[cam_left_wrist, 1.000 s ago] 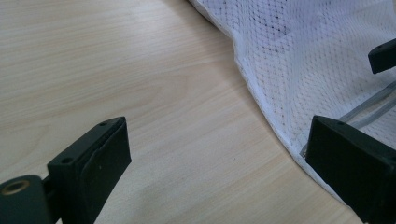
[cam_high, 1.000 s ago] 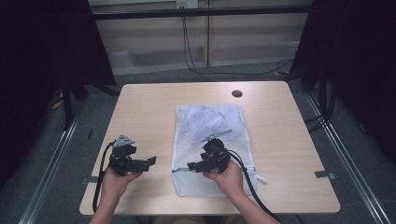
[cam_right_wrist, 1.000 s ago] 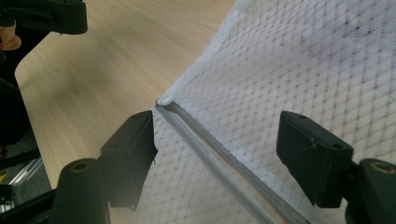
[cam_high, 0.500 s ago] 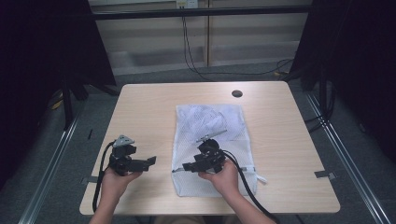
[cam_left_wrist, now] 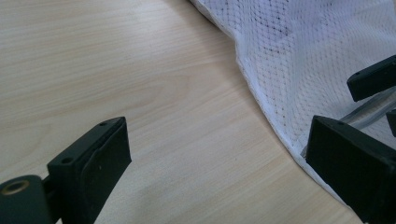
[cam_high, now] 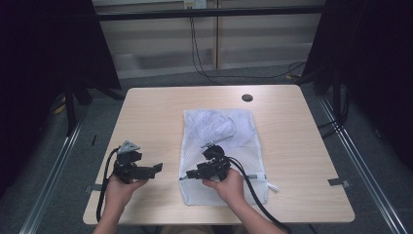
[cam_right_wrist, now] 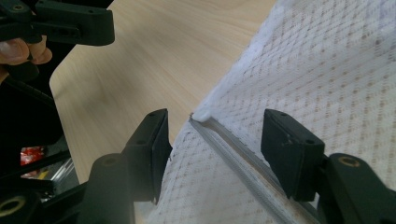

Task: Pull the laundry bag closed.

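A light wooden table (cam_high: pixel 156 117) is carrying a white mesh bag (cam_high: pixel 221 129), which is lying flat just right of centre.

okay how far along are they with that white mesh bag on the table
Nothing looks done: the mesh bag lies flat, zipper closed. In hand: the right gripper straddles the zipper's end, jaws open; the left gripper hovers open beside the bag's edge. Gripping and opening remain.
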Motion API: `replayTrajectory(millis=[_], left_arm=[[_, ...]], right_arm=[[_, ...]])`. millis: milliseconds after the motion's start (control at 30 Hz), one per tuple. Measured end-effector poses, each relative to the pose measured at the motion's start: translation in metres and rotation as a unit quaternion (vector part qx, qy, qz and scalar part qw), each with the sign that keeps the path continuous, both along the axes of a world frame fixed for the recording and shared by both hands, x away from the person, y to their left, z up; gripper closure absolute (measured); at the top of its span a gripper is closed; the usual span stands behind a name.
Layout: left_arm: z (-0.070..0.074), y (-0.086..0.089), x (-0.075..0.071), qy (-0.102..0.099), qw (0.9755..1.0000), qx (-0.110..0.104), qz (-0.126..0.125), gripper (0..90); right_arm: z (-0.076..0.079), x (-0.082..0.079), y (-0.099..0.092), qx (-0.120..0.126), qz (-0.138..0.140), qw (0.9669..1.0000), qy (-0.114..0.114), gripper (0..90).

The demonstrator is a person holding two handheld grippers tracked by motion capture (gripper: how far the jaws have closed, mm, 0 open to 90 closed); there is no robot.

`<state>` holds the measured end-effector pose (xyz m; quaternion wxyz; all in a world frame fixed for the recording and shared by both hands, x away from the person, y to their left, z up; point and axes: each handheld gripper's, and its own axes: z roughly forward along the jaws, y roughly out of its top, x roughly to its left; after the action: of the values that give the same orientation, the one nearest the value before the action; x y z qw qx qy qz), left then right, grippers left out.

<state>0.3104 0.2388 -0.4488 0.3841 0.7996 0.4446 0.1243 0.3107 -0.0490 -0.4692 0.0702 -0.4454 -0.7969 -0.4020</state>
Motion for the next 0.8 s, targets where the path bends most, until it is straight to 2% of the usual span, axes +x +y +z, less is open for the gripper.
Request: replayTrajectory(millis=[33, 100, 200, 300, 467, 500, 533, 800], left_arm=[[0.000, 0.000, 0.000, 0.000, 1.0000, 0.000, 0.001, 6.4], [0.000, 0.000, 0.000, 0.001, 1.0000, -0.004, 0.003, 6.3], [0.000, 0.000, 0.000, 0.001, 1.0000, 0.001, 0.001, 6.4], [0.000, 0.000, 0.000, 0.002, 1.0000, -0.003, 0.001, 6.3], [0.000, 0.000, 0.000, 0.002, 1.0000, -0.005, 0.004, 6.3], [0.000, 0.000, 0.000, 0.000, 1.0000, -0.001, 0.005, 6.3], [0.000, 0.001, 0.001, -0.001, 1.0000, 0.004, 0.002, 6.3], [-0.001, -0.001, 0.001, 0.001, 1.0000, -0.003, 0.004, 6.3]], right_arm=[[-0.001, 0.001, 0.001, 0.005, 0.006, 1.0000, 0.002, 48.2], [-0.001, 0.001, 0.002, 0.006, 0.007, 0.9999, 0.009, 51.6], [-0.003, 0.002, 0.005, 0.007, 0.010, 0.9998, 0.015, 54.1], [-0.005, 0.002, 0.007, 0.010, 0.010, 0.9997, 0.021, 56.6], [-0.006, 0.003, 0.011, 0.009, 0.010, 0.9994, 0.031, 59.2], [-0.007, 0.004, 0.011, 0.006, 0.014, 0.9995, 0.026, 60.3], [-0.008, 0.004, 0.013, 0.007, 0.012, 0.9994, 0.031, 61.0], [-0.010, 0.005, 0.019, 0.000, 0.010, 0.9993, 0.035, 62.6]])
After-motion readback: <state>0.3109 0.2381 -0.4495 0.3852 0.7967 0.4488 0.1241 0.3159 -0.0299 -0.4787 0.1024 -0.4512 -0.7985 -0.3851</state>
